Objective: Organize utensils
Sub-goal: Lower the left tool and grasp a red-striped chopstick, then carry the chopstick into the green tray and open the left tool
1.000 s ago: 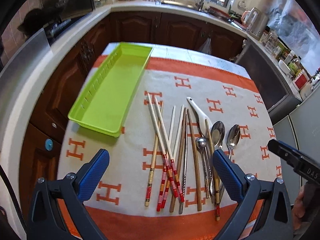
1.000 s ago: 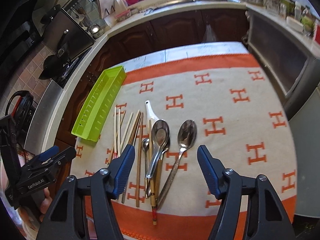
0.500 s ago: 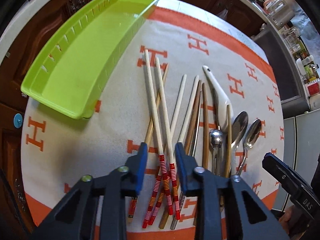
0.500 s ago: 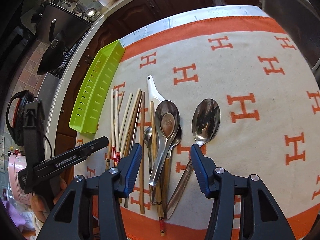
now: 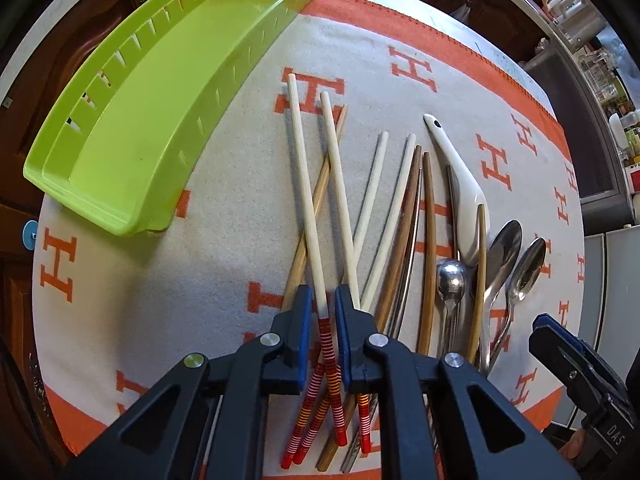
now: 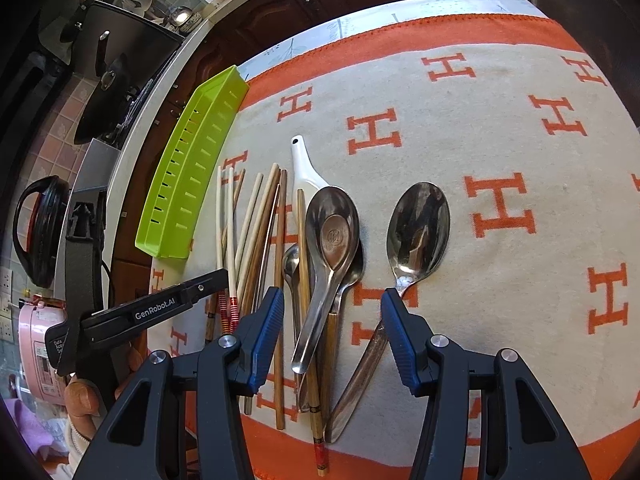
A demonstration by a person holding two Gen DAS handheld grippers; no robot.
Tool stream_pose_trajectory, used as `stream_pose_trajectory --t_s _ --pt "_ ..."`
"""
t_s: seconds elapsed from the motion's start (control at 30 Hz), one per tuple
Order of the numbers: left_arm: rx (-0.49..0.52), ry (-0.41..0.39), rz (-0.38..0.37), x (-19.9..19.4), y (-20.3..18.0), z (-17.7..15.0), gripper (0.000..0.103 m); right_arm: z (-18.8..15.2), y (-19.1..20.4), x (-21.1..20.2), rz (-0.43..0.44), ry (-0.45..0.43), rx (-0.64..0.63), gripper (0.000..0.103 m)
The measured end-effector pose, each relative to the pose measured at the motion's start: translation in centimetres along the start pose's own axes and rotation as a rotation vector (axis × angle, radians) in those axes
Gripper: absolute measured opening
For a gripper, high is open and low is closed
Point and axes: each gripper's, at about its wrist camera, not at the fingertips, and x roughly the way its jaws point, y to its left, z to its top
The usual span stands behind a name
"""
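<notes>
2 hand-held grippers hang over a beige cloth (image 6: pixel 500 152) with orange H marks and an orange border. At the far left edge of the cloth sits a lime-green slotted tray (image 5: pixel 132 128), with nothing in it. Just right of the tray lies a fan of chopsticks: pale ones with red-and-white striped ends (image 5: pixel 304 184), plain cream ones (image 5: pixel 372 196) and darker brown ones (image 5: pixel 428 240), several crossing one another. The left gripper (image 5: pixel 322 320) points steeply down on this bundle; its jaws have just been closing and now pinch 1 pale striped chopstick between the blue pads, right where the striping begins. Further right lie a white ceramic spoon (image 5: pixel 464 196), a small metal spoon (image 6: pixel 291 264), a deep metal soup spoon (image 6: pixel 332 232) resting over the neighbouring handles, and, a little apart, a large metal spoon (image 6: pixel 418 228). The right gripper (image 6: pixel 332 312) has its jaws spread to about half width, straddling the handles of the soup spoon and the spoons beneath it, while the large spoon's handle passes under its right-side pad; the pads press on nothing that I can make out.
</notes>
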Motion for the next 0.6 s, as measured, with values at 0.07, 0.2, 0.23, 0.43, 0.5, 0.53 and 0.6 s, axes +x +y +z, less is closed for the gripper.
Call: stream_pose_trajectory --t_s 0.07,0.2,0.23,0.43,0.5,0.53,0.6 --pt "0.005 -0.008 0.003 0.0 0.0 0.0 0.004 -0.1 0.3 0.0 0.000 0.000 -0.008 0.052" --pt "0.029 -0.042 0.012 -0.8 -0.3 -0.1 0.003 -0.2 1.2 -0.2 -0.002 -0.001 -0.034 0.052" --pt "0.043 -0.059 0.016 -1.4 -0.4 -0.1 0.003 -0.3 1.5 -0.3 -0.003 -0.002 -0.042 0.052" --pt "0.105 -0.124 0.006 -5.9 -0.2 -0.5 0.003 -0.4 3.6 -0.5 -0.004 -0.003 -0.086 0.052" --pt "0.126 -0.162 0.022 -7.8 0.3 -0.3 0.003 -0.5 4.4 -0.5 -0.004 0.000 -0.102 0.052" --pt "0.137 -0.190 0.038 -9.0 0.7 0.0 0.003 -0.5 5.0 -0.4 -0.004 0.002 -0.113 0.051" --pt "0.148 -0.224 0.064 -10.8 2.0 0.7 0.003 -0.4 6.1 0.0 0.002 0.008 -0.130 0.047"
